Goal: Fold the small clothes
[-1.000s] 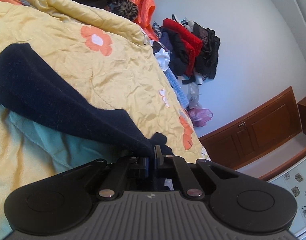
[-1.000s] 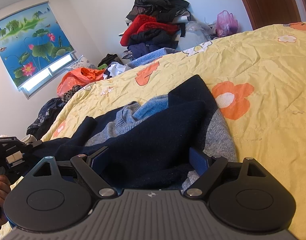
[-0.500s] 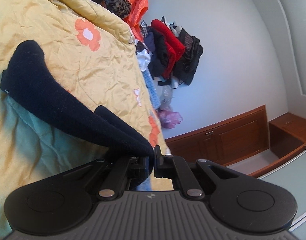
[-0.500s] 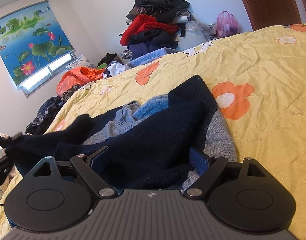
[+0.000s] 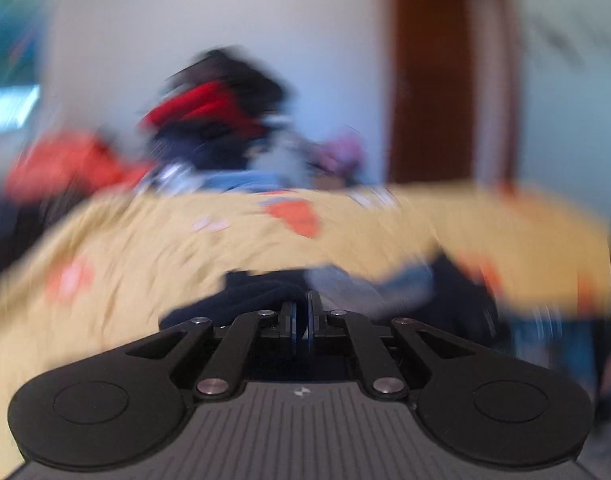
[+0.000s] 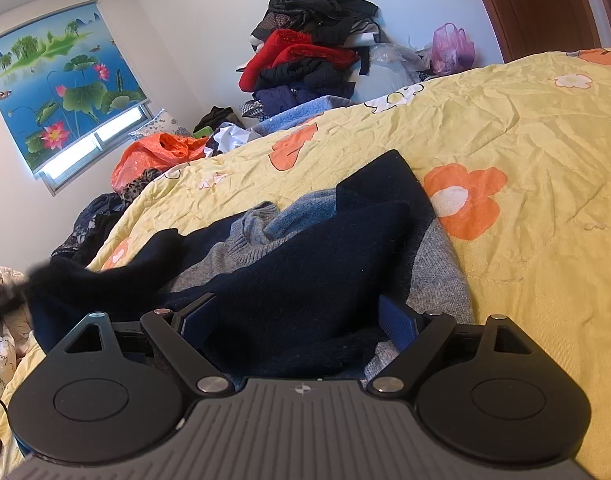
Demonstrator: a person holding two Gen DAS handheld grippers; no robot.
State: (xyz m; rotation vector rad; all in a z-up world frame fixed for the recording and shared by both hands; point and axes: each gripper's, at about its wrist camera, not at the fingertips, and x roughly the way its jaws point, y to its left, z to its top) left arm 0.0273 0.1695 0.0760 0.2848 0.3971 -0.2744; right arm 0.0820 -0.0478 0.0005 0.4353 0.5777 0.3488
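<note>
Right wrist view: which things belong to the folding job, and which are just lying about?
Job: navy and grey sweater, left gripper pinching its dark cloth, open right gripper.

Lying about: clothes pile, orange bag, purple bag, yellow quilt.

The right gripper [image 6: 301, 322] rests spread wide over a navy and grey knit sweater [image 6: 305, 264] on a yellow floral quilt [image 6: 525, 128]; one navy sleeve [image 6: 105, 280] stretches leftward (its far end blurred).

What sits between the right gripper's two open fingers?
In the right wrist view, the right gripper stands open, and a dark navy fold of the sweater fills the gap.
</note>
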